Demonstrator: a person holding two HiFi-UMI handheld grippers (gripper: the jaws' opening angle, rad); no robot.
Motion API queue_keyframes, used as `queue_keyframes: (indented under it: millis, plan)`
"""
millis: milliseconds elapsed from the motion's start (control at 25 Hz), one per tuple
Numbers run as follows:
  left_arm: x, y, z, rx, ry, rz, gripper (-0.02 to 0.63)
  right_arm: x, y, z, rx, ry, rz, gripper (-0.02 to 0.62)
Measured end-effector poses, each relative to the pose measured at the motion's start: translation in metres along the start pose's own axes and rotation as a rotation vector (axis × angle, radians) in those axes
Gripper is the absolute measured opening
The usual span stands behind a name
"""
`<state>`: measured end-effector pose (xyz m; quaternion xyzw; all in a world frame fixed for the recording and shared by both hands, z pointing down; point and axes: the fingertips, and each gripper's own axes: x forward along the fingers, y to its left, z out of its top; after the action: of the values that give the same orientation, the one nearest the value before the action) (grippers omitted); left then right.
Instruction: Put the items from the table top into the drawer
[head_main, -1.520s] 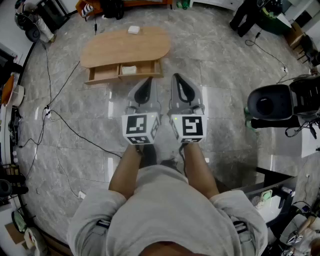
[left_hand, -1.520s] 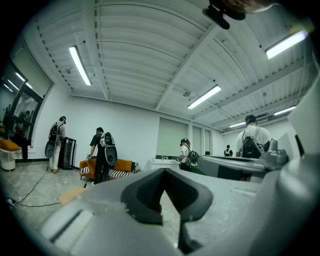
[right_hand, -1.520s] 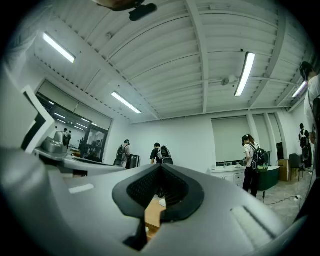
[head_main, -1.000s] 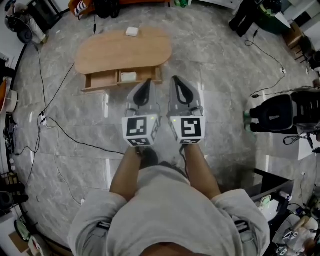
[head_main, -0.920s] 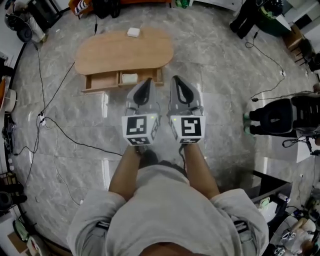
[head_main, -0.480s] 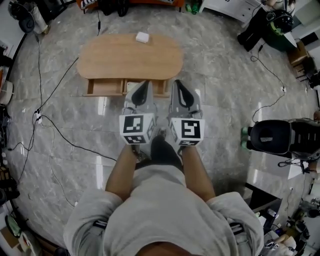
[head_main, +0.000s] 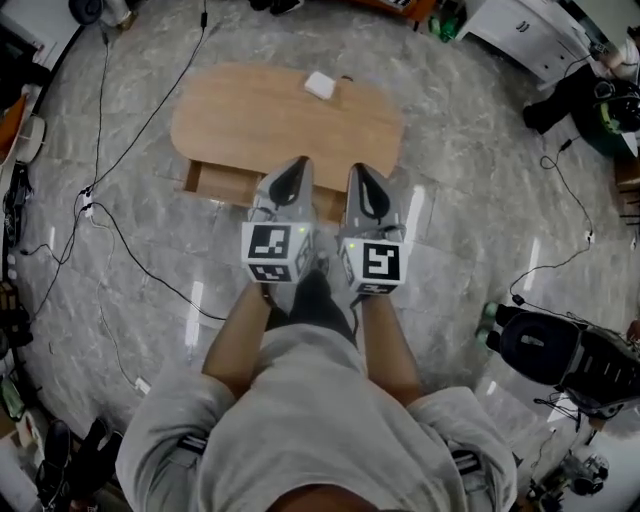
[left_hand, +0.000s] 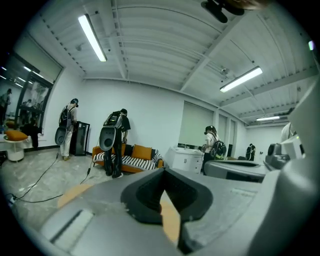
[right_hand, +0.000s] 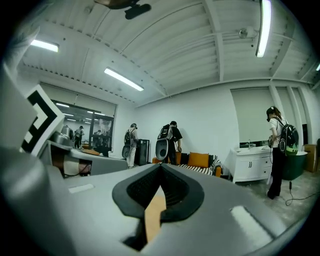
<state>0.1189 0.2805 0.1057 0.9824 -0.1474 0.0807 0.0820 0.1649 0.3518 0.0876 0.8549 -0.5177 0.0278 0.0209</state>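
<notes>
An oval wooden table (head_main: 280, 120) stands on the marble floor ahead of me. A small white item (head_main: 320, 85) lies near its far edge. Its drawer (head_main: 222, 183) is pulled out at the front, and the left gripper hides the drawer's right part. My left gripper (head_main: 298, 163) and right gripper (head_main: 358, 170) are held side by side, pointing at the table's front edge. Both are shut with nothing between the jaws. In the left gripper view the left gripper's tips (left_hand: 162, 171) meet. The right gripper (right_hand: 160, 168) shows the same in its own view, with a strip of tabletop beyond.
Black cables (head_main: 130, 250) trail over the floor at the left. A black chair-like thing (head_main: 555, 350) stands at the lower right. Across the room are people with backpacks (left_hand: 116, 142), an orange striped sofa (left_hand: 135, 152) and a white cabinet (right_hand: 250, 170).
Both grippers have come forward together toward the table, which now looks larger and nearer. The drawer's right part and the white item in it have passed behind the left gripper.
</notes>
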Motion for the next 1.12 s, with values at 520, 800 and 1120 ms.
queue_keyframes:
  millis: [520, 800, 1120]
  plan:
    - [0.06, 0.075, -0.031, -0.032, 0.105, 0.046, 0.02, 0.105, -0.008, -0.057, -0.031, 0.127, 0.062, 0.008]
    - [0.096, 0.132, -0.053, 0.01, 0.136, -0.012, 0.02, 0.168, 0.019, -0.08, -0.03, 0.178, 0.034, 0.008]
    - [0.153, 0.159, -0.144, -0.104, 0.234, -0.045, 0.02, 0.227, 0.01, -0.182, 0.003, 0.307, 0.069, 0.008]
